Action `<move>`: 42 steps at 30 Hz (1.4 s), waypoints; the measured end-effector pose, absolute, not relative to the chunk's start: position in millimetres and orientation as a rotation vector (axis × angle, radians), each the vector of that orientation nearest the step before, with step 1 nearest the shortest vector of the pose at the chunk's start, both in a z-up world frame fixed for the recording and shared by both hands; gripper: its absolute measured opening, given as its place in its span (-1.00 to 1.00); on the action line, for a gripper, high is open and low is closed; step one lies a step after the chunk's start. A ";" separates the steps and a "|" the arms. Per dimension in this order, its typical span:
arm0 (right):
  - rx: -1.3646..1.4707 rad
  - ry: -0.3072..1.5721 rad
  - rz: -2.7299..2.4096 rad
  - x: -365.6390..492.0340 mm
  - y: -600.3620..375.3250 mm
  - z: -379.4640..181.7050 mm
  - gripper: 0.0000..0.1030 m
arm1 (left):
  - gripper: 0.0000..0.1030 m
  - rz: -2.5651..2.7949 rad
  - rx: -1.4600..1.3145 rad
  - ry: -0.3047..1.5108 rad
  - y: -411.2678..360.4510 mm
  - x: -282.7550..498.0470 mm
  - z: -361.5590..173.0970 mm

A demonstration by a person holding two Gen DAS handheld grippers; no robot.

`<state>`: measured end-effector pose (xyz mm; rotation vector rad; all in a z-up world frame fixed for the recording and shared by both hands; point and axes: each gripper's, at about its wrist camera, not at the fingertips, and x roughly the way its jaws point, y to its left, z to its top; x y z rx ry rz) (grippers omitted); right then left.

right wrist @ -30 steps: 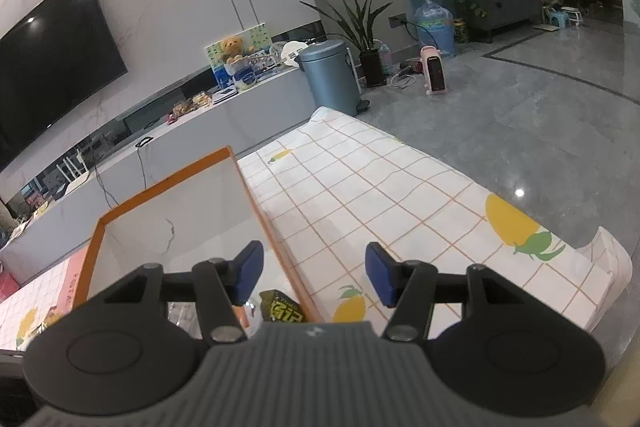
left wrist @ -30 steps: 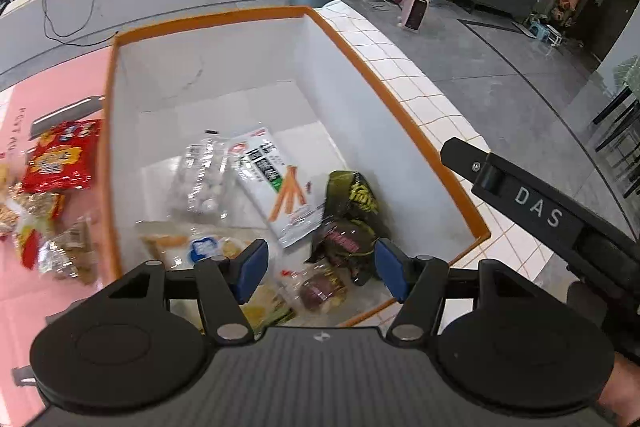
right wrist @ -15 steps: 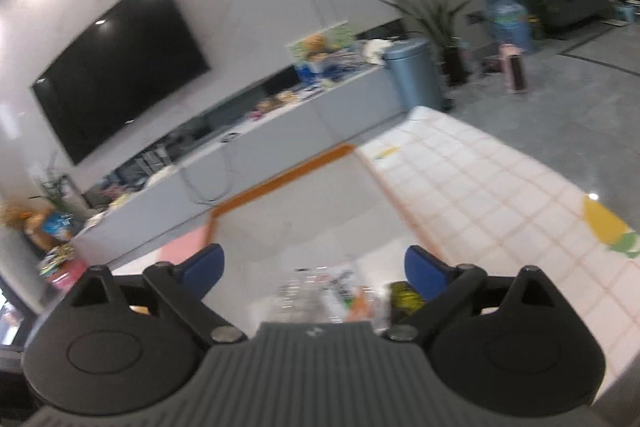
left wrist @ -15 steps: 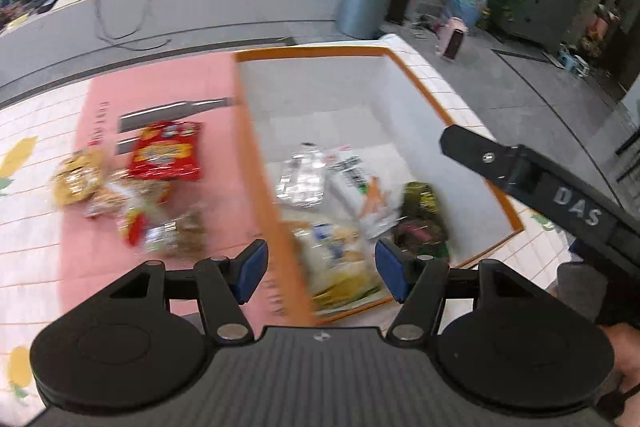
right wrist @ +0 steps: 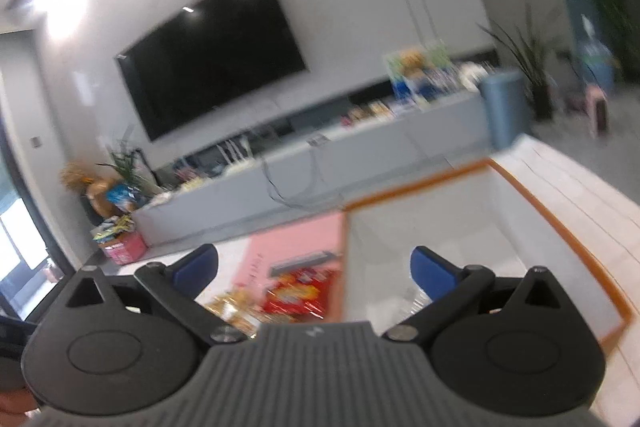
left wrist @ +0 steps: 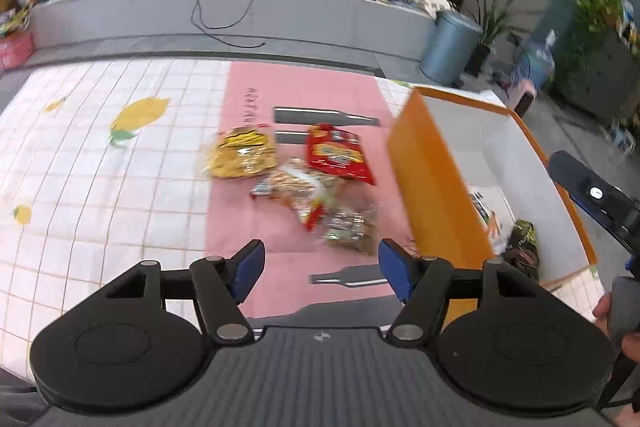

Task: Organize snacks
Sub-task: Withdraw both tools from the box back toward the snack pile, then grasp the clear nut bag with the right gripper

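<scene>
The left gripper hangs over the pink mat, its jaws opening with nothing between them. Beyond it lie a yellow packet, a red packet and clear-wrapped snacks, bunched together just left of the orange-rimmed box. The right gripper gapes fully wide, empty, above the box's near-left corner.

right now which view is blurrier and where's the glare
Right wrist view: heavy motion blur, red snack packet smeared, ceiling-light glare top left above the black wall television. Left wrist view: sharper, red packet readable, orange-rimmed white box slightly smeared, fisheye bending the edges.
</scene>
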<state>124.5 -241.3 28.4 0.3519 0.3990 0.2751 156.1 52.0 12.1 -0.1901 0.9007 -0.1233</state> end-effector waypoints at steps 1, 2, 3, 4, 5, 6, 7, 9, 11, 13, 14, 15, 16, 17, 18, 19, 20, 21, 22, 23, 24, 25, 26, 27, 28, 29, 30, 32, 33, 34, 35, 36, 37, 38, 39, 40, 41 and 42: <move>0.338 0.386 0.295 123.8 -232.8 26.5 0.94 | 0.49 -0.125 -0.206 0.895 60.1 157.2 7.7; 0.321 0.371 0.311 122.4 -223.4 24.5 0.94 | 0.49 -0.119 -0.222 0.894 68.2 158.7 2.0; 0.304 0.341 0.314 120.1 -214.9 21.0 0.94 | 0.49 -0.112 -0.235 0.897 74.0 160.6 -1.9; 0.284 0.304 0.311 116.9 -206.5 16.7 0.94 | 0.49 -0.104 -0.251 0.897 79.8 162.4 -6.9; 0.256 0.278 0.312 114.6 -197.9 11.9 0.94 | 0.49 -0.098 -0.263 0.892 85.9 162.5 -11.7; 0.225 0.263 0.318 113.5 -188.3 6.7 0.94 | 0.50 -0.090 -0.272 0.886 90.6 163.7 -17.8; 0.195 0.254 0.324 113.2 -179.4 1.7 0.94 | 0.50 -0.085 -0.275 0.889 95.7 163.6 -23.8; 0.124 0.232 0.330 112.4 -162.5 -9.4 0.94 | 0.50 -0.071 -0.286 0.914 104.0 167.1 -36.3; 0.074 0.244 0.331 116.4 -149.3 -20.7 0.94 | 0.50 -0.057 -0.314 0.941 109.5 173.4 -47.7; 0.050 0.285 0.335 124.7 -137.8 -35.9 0.94 | 0.50 -0.061 -0.337 0.950 117.3 174.9 -57.6; 0.047 0.305 0.331 128.7 -134.0 -43.7 0.94 | 0.50 -0.061 -0.344 0.950 119.4 176.2 -60.7; 0.046 0.326 0.324 133.4 -131.8 -51.3 0.94 | 0.50 -0.060 -0.344 0.948 121.3 177.0 -63.3; 0.043 0.345 0.314 136.0 -130.5 -59.3 0.94 | 0.50 -0.055 -0.344 0.939 122.8 178.3 -65.1; 0.034 0.355 0.298 139.3 -128.1 -66.8 0.94 | 0.50 -0.050 -0.346 0.927 124.8 178.4 -67.2; -0.011 0.327 0.266 137.8 -123.6 -71.0 0.94 | 0.50 -0.043 -0.351 0.919 126.6 179.4 -69.9; -0.043 0.323 0.260 138.3 -118.8 -75.4 0.94 | 0.50 -0.030 -0.360 0.914 127.7 181.3 -72.8; -0.087 0.320 0.251 138.5 -113.9 -79.2 0.94 | 0.50 -0.024 -0.369 0.914 127.9 183.0 -74.9; -0.119 0.327 0.251 140.1 -109.1 -81.7 0.94 | 0.50 -0.023 -0.379 0.917 127.7 185.7 -77.2; -0.132 0.336 0.255 142.7 -105.6 -83.0 0.94 | 0.50 -0.027 -0.387 0.921 127.1 188.9 -79.6; -0.122 0.343 0.263 145.0 -103.4 -84.1 0.94 | 0.50 -0.031 -0.391 0.921 126.4 191.6 -81.1; -0.108 0.344 0.267 146.2 -102.9 -84.7 0.94 | 0.50 -0.032 -0.391 0.917 125.3 193.7 -82.4; -0.100 0.348 0.269 147.1 -100.5 -85.6 0.94 | 0.50 -0.029 -0.387 0.910 124.2 195.7 -83.4; -0.101 0.359 0.268 148.8 -94.9 -87.0 0.94 | 0.50 -0.026 -0.380 0.902 124.0 197.8 -84.3; -0.102 0.375 0.265 152.4 -91.2 -89.5 0.94 | 0.50 -0.020 -0.372 0.894 124.5 199.8 -85.2; -0.097 0.383 0.248 156.2 -89.8 -91.4 0.94 | 0.50 -0.010 -0.366 0.884 125.3 201.2 -86.4; -0.085 0.385 0.214 159.8 -88.9 -94.7 0.93 | 0.50 0.000 -0.366 0.876 126.6 202.6 -88.2; -0.060 0.390 0.168 162.3 -88.5 -98.2 0.93 | 0.50 0.011 -0.373 0.872 128.8 203.5 -90.9; 0.030 0.439 0.133 169.6 -93.1 -105.1 0.92 | 0.50 0.023 -0.417 0.882 134.7 204.7 -99.0; 0.070 0.471 0.124 174.4 -94.6 -109.0 0.88 | 0.50 0.018 -0.433 0.896 136.7 206.5 -102.6; 0.093 0.496 0.106 178.9 -94.4 -112.6 0.87 | 0.50 0.009 -0.442 0.921 138.3 209.2 -107.0; 0.093 0.520 0.079 183.6 -92.9 -115.3 0.83 | 0.50 0.010 -0.441 0.937 138.7 211.1 -109.7; 0.092 0.536 0.056 187.4 -92.0 -116.1 0.83 | 0.50 0.013 -0.433 0.952 139.4 213.1 -112.3; 0.105 0.543 0.035 191.2 -92.6 -117.0 0.83 | 0.50 0.016 -0.422 0.963 139.6 214.2 -114.0; 0.123 0.544 0.011 193.2 -94.3 -117.8 0.83 | 0.50 0.022 -0.412 0.972 140.4 215.1 -115.6; 0.139 0.545 -0.025 194.8 -96.3 -118.4 0.80 | 0.50 0.031 -0.409 0.973 141.7 214.2 -117.8; 0.146 0.554 -0.047 197.5 -96.9 -119.4 0.77 | 0.50 0.037 -0.410 0.975 143.0 213.9 -118.8; 0.140 0.575 -0.055 200.7 -95.9 -120.8 0.77 | 0.50 0.037 -0.411 0.981 144.1 213.9 -119.7; 0.128 0.604 -0.059 205.9 -94.3 -123.2 0.77 | 0.50 0.033 -0.412 0.981 144.7 213.6 -119.9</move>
